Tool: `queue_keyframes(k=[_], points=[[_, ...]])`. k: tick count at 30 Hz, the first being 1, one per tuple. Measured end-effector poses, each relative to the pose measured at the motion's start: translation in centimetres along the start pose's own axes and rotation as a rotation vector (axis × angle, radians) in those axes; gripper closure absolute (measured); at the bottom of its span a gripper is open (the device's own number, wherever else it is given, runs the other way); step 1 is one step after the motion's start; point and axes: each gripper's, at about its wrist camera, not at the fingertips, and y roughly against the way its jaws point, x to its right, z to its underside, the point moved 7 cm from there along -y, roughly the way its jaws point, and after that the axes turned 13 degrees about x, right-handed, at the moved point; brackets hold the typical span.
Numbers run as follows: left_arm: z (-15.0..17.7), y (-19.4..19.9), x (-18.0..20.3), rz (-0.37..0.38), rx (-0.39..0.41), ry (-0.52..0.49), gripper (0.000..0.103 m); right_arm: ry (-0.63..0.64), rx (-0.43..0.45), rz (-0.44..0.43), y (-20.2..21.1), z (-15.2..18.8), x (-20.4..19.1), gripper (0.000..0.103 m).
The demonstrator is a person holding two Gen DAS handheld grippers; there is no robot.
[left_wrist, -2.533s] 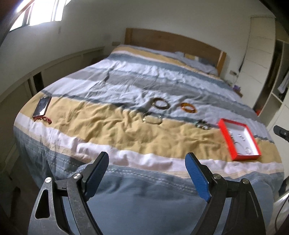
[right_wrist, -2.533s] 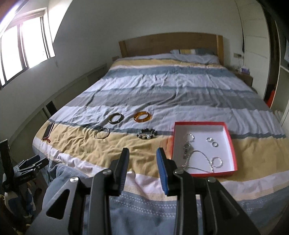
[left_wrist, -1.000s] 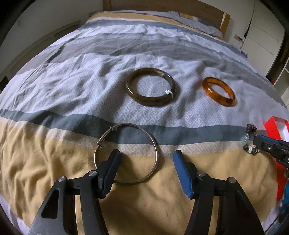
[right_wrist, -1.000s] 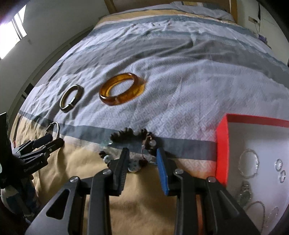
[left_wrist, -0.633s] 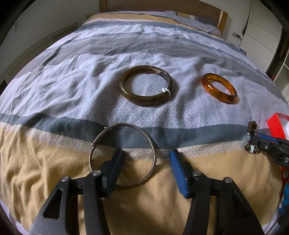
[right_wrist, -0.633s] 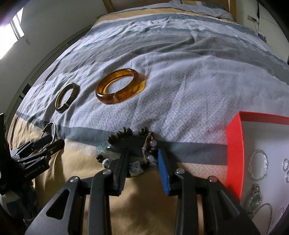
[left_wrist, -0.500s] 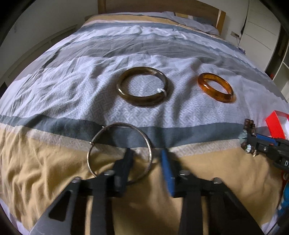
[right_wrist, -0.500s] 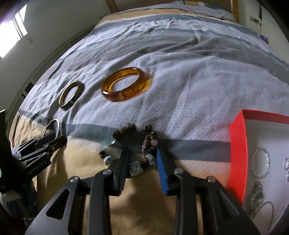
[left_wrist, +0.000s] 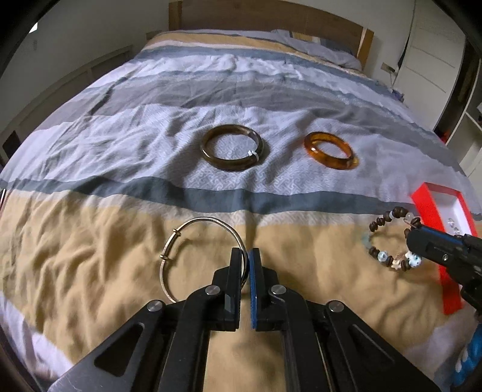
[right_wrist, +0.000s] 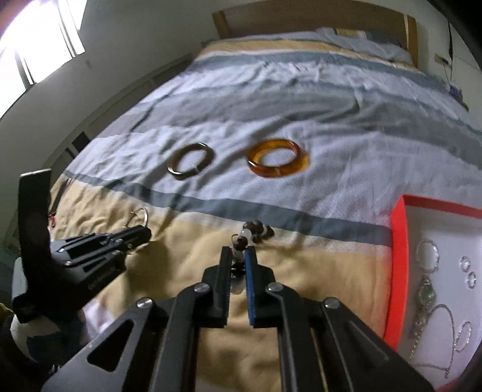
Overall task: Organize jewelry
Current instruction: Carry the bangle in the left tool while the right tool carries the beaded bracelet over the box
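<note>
My left gripper point(left_wrist: 246, 256) is shut on the thin silver bangle point(left_wrist: 180, 235), which stands lifted off the striped bedspread. My right gripper point(right_wrist: 238, 254) is shut on the beaded bracelet point(right_wrist: 253, 230), also raised; the bracelet shows in the left wrist view point(left_wrist: 388, 238) held by the right fingers point(left_wrist: 433, 247). A dark brown bangle point(left_wrist: 231, 147) and an amber bangle point(left_wrist: 330, 150) lie flat on the pale stripe beyond. The red jewelry box point(right_wrist: 397, 271) with a white lining sits to the right and holds silver rings, chains and a watch.
The bedspread point(left_wrist: 120, 169) is wrinkled. A wooden headboard point(left_wrist: 271, 18) and pillows are at the far end. The left gripper's body point(right_wrist: 90, 250) is at the left of the right wrist view. A window point(right_wrist: 36, 39) is at upper left.
Both grippers have closed, the left on the silver bangle and the right on the beaded bracelet, and both pieces have come up off the bedspread.
</note>
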Motion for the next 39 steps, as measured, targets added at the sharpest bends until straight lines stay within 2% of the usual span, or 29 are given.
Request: queue_keyframes(k=[12, 21, 30, 39], points=[[-1.5, 9.7, 1.5, 0.030, 0.120, -0.013, 0.098, 0.036, 0.139, -0.015, 9.7, -1.6, -4.2, 0.095], [-1.1, 16.3, 4.5, 0.065, 0.189, -0.046, 0.098, 0.035, 0.242, -0.010, 17.1, -1.1, -5.3, 0.095], [0.3, 21.3, 8.3, 0.141, 0.220, -0.068, 0.098, 0.000, 0.355, 0.021, 24.4, 0.2, -3.9, 0.095], [0.7, 22.3, 12.3, 0.234, 0.206, -0.088, 0.098, -0.067, 0.407, 0.096, 28.0, 1.1, 0.7, 0.095]])
